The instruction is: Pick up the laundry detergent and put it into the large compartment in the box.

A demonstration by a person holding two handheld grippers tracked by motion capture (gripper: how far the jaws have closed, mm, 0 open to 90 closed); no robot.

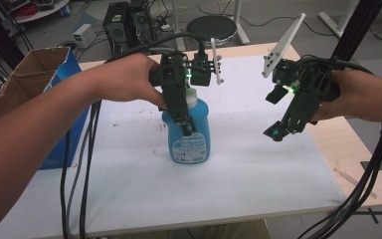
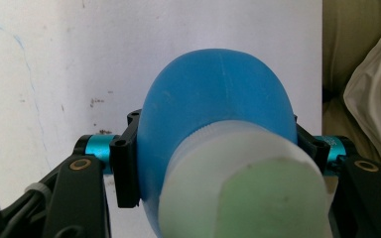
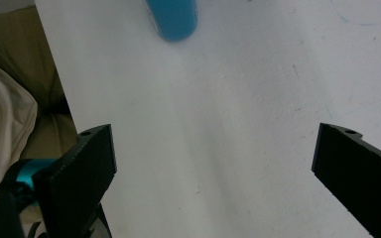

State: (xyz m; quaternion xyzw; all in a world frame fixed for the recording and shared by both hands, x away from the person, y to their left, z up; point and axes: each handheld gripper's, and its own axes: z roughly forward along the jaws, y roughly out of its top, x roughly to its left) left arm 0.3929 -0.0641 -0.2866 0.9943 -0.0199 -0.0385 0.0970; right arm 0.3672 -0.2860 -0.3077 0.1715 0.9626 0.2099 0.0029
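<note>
A blue detergent bottle (image 1: 190,140) with a white cap (image 1: 191,97) stands upright near the middle of the white table cover (image 1: 238,174). My left gripper (image 1: 186,128) comes down over it from above and is shut on the bottle's body, one black jaw on each side. In the left gripper view the bottle (image 2: 218,99) and its cap (image 2: 248,193) sit between the jaws of the left gripper (image 2: 213,158). My right gripper (image 1: 276,132) hangs open above the cover to the bottle's right, holding nothing. The right gripper view shows the wide-open right gripper (image 3: 213,163) and the bottle (image 3: 171,17) farther off.
An open cardboard box (image 1: 30,79) with blue sides stands at the table's left edge. Black cables (image 1: 79,189) trail off the front on both sides. Bare wood (image 1: 365,169) shows at the right edge. Computer towers (image 1: 129,22) and a stool (image 1: 211,25) stand behind the table.
</note>
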